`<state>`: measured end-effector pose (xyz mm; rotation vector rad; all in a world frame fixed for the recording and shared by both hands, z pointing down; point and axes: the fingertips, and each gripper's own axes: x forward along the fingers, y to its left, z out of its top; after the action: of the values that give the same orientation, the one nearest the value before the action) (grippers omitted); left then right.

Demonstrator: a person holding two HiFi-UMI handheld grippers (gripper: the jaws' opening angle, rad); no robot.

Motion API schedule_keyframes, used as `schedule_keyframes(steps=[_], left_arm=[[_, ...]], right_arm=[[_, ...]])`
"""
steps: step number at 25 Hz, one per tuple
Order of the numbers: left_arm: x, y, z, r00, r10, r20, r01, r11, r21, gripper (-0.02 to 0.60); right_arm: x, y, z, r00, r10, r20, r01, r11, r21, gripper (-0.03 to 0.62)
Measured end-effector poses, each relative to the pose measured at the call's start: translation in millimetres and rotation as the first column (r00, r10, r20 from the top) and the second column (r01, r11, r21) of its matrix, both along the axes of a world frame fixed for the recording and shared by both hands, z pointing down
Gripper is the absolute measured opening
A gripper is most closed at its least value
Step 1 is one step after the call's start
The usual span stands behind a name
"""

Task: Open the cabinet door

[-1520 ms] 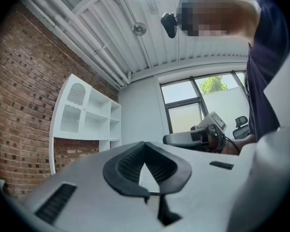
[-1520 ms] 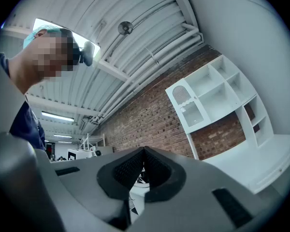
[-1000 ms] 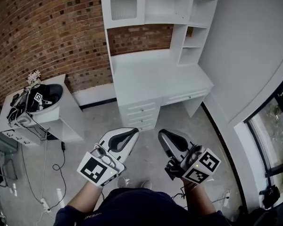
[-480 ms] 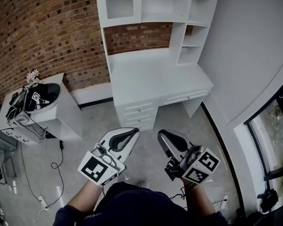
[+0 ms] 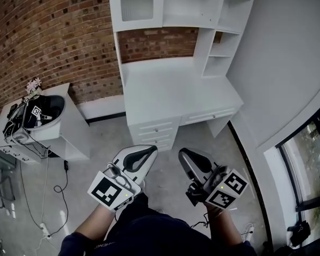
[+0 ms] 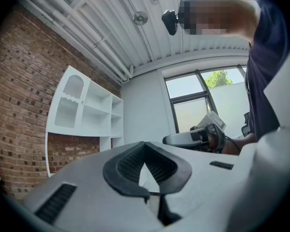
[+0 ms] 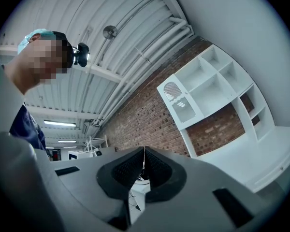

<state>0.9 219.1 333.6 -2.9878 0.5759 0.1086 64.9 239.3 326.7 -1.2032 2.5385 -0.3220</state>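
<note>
Closest in, low over the grey floor (image 5: 104, 138): left hand-held gripper (image 6: 144, 144) and right hand-held gripper (image 7: 144, 148), side by side with a gap between. Both with jaws pressed together, nothing caught in either. Probably kept closed for want of anything within reach. Both aimed roughly level toward the furniture ahead, a carrying posture rather than a grasping one.

Further out, past bare floor: white desk (image 5: 176, 92) set against the brick wall (image 5: 53, 31), with drawers (image 5: 156, 132) under its left half. Off to the left, well apart from the desk, a low side cabinet (image 5: 69, 136) bearing a round tub (image 5: 42, 112) of dark gear and cables.

Farthest and highest: shelf unit standing on the desk's back edge. Cabinet door (image 5: 136, 3) in its top left compartment, shut, flush with its frame, a ribbed pane in the middle. Open shelves (image 5: 189, 4) just beside it on the right. No handle clear enough to place from here.

Task judged barely begun: door untouched, well apart from both grippers. Likely needed next: a walk up to the desk, then a high reach over the desktop with jaws parted for the door's edge or knob.
</note>
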Motion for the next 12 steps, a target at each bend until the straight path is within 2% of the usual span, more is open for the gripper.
schedule_keyframes(steps=[6, 12], left_arm=[[6.8, -59.9, 8.9, 1.0, 0.017, -0.017, -0.018, 1.0, -0.016, 0.005], [-2.3, -149.6, 14.2, 1.0, 0.008, -0.023, -0.009, 0.999, -0.034, 0.005]], right_arm=[[8.3, -58.1, 6.9, 1.0, 0.018, -0.016, -0.018, 1.0, -0.015, 0.028], [1.2, -147.8, 12.4, 0.999, 0.019, -0.026, -0.02, 0.999, -0.033, 0.028]])
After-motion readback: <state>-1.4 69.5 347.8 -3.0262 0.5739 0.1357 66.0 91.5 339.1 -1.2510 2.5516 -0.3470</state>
